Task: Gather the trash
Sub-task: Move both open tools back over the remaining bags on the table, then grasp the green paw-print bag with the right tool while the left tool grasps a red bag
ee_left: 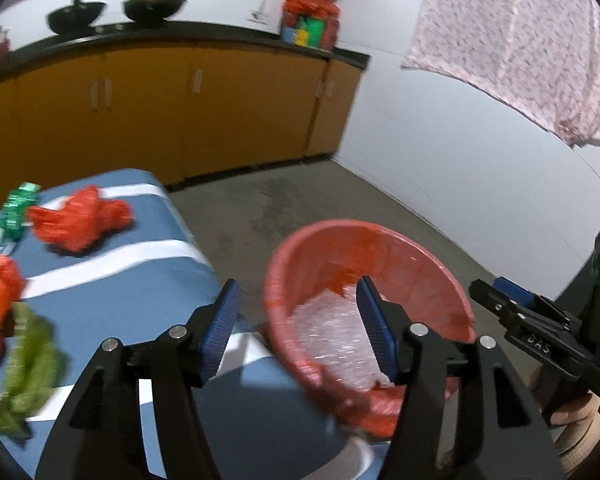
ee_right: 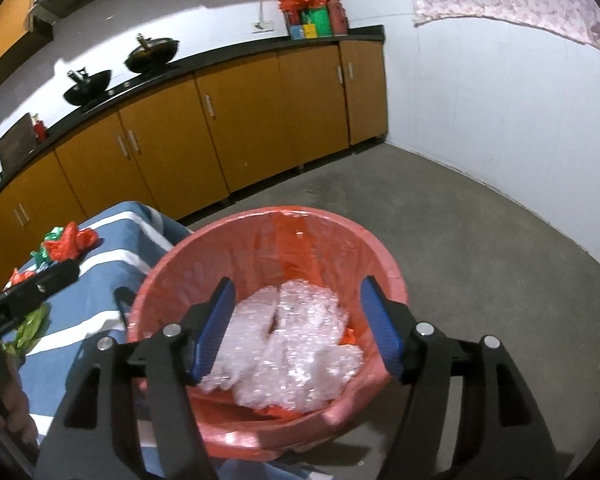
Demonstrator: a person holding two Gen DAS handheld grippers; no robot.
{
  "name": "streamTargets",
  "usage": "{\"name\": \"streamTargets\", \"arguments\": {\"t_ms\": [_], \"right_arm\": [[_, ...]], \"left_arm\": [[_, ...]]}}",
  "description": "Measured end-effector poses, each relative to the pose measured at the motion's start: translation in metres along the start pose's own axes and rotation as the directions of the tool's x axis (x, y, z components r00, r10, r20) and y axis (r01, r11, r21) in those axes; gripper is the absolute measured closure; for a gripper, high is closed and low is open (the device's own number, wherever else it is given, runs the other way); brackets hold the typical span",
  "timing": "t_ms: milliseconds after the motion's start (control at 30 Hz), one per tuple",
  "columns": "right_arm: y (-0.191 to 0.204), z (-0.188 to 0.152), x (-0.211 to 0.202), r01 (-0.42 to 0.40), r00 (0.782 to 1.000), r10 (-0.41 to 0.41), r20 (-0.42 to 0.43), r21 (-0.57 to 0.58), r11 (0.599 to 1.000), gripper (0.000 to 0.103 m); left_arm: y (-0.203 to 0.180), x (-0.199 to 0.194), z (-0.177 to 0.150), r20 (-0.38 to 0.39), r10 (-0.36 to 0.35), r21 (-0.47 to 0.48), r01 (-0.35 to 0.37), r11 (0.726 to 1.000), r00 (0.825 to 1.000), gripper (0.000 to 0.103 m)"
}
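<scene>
Black tool (ee_left: 298, 334), blue ribbed pads (ee_left: 221, 330), silver screws.

Bin mouth: red-lined bin (ee_right: 268, 240) open above, bubble wrap (ee_right: 288, 344) heaped inside.
Table: striped cloth (ee_left: 168, 280) bare nearest bin; crumpled wrappers (ee_left: 80, 220) apparently crowd far side.

Crumpled bubble wrap (ee_right: 288, 344) inside red-lined bin (ee_right: 380, 248)

A: What's under the right gripper (ee_right: 298, 322)?
B: A round red plastic bin with a red liner (ee_right: 340, 240), crumpled clear bubble wrap (ee_right: 292, 344) inside it. The jaws stand apart, nothing between them.
A: Left?
B: A blue-and-white striped bench (ee_right: 112, 272), red and green wrappers (ee_right: 66, 246) on its far end.
</scene>
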State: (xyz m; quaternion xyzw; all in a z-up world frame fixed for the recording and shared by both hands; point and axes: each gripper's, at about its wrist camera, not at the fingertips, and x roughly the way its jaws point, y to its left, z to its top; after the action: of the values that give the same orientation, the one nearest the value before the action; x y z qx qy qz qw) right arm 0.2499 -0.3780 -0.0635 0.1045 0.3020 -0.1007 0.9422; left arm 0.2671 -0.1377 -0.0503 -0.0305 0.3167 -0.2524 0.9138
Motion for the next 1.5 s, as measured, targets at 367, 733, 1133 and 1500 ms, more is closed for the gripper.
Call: {"name": "streamTargets", "arguments": {"t_ms": [367,733,1133,1500], "right_arm": [[0.121,-0.015,-0.015,-0.220,0.975,0.217,-0.037,-0.133,0.966,0.039],[0.282,-0.078,-0.023,-0.462,0.886,0.416,-0.207,-0.296,0.836,0.039],[0.370,-0.117,-0.014,-0.496,0.866,0.404,-0.294,-0.396,0.773,0.039],[0.401,-0.118,0.011,-0.458,0.885,0.352,-0.305,-0.440,0.772,0.070]], "left_arm": [[0.085,-0.112,-0.014,0.161,0.289,-0.085,-0.278,0.957,0.944,0.032],[0.210,-0.190,-0.080,0.080,0.590,-0.272,-0.551,0.789,0.804,0.030],[0.270,-0.224,-0.115,0.035,0.659,-0.347,-0.609,0.713,0.751,0.025],[0.287,-0.215,-0.117,0.014,0.638,-0.346,-0.595,0.725,0.770,0.025]]}}
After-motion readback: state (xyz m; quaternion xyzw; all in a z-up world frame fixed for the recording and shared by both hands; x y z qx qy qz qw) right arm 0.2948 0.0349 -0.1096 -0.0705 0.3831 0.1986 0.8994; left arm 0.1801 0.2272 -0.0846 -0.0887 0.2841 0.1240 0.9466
